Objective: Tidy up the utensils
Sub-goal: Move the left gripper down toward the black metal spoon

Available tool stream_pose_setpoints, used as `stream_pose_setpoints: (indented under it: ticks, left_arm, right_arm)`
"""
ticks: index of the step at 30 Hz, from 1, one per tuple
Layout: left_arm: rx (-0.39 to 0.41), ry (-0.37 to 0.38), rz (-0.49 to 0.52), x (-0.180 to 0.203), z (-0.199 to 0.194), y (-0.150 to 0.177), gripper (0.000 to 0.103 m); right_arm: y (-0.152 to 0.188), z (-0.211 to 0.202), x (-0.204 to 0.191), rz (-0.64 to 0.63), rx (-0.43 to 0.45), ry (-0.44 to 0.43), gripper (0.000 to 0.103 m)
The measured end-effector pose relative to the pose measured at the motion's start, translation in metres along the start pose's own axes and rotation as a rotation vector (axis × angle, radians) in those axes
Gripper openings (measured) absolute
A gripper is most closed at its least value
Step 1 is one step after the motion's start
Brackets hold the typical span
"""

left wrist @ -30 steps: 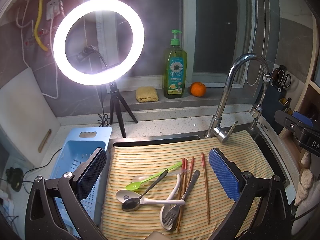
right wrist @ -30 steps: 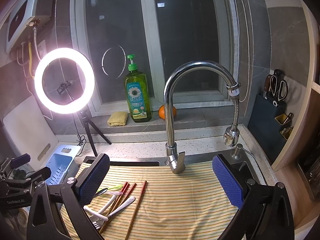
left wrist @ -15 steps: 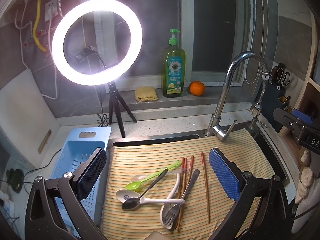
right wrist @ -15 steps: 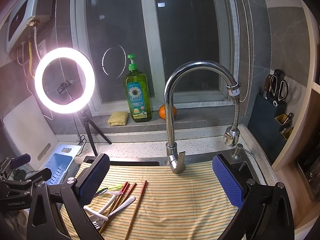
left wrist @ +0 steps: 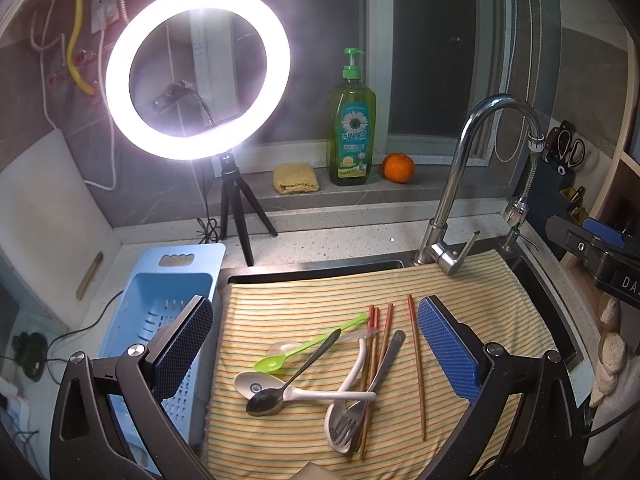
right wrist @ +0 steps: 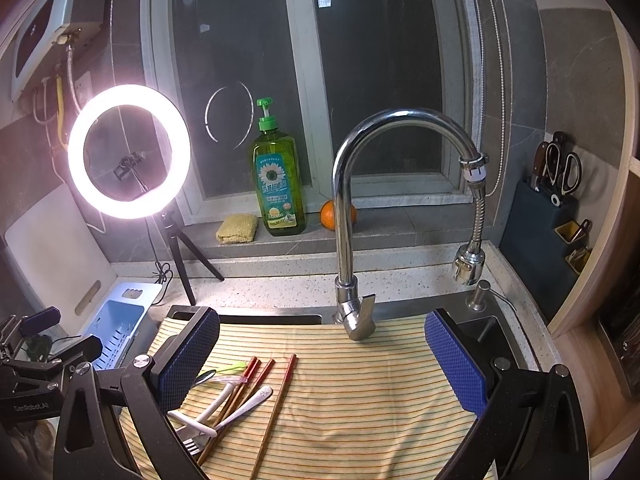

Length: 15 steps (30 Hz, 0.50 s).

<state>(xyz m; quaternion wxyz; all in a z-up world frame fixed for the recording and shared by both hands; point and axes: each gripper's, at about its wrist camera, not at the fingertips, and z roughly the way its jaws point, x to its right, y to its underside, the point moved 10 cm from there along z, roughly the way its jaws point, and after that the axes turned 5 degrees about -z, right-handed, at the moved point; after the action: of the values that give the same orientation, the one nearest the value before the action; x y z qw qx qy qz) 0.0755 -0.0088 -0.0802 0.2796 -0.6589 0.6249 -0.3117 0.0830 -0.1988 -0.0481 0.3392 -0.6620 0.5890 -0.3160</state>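
Observation:
A pile of utensils lies on a yellow striped cloth (left wrist: 304, 300) over the sink: a green plastic spoon (left wrist: 304, 350), a dark metal spoon (left wrist: 288, 380), white ceramic spoons (left wrist: 280, 390), a metal fork (left wrist: 360, 400) and several red-brown chopsticks (left wrist: 416, 356). My left gripper (left wrist: 314, 354) hovers open above the pile, nothing between its blue pads. My right gripper (right wrist: 322, 364) is open too, over the cloth to the right of the pile, whose chopsticks (right wrist: 276, 404) and white spoon (right wrist: 244, 404) sit by its left finger. A light blue drain basket (left wrist: 168, 320) stands left of the cloth.
A chrome faucet (right wrist: 352, 216) rises behind the cloth, with a pull-out sprayer (right wrist: 468, 256) at right. A ring light on a tripod (left wrist: 200, 72), a green soap bottle (left wrist: 352, 124), a sponge (left wrist: 296, 178) and an orange (left wrist: 398, 168) line the sill. A knife block (right wrist: 556, 200) stands at far right.
The left wrist view has drifted slightly, the scene sliding a little left. The right gripper and the utensils have not moved.

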Motion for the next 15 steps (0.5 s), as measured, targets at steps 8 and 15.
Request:
stream_pose_setpoints:
  ticks: [8,15]
  left_arm:
    - [-0.031,-0.040,-0.025,-0.027,0.005,0.011,0.102]
    - [-0.085,-0.103,-0.034,-0.062,0.013,0.033,0.102]
  right_arm:
    - [0.020,0.022,-0.006,0.014,-0.070,-0.076,0.101]
    - [0.050,0.057,-0.012,0.074,-0.189,-0.170,0.099]
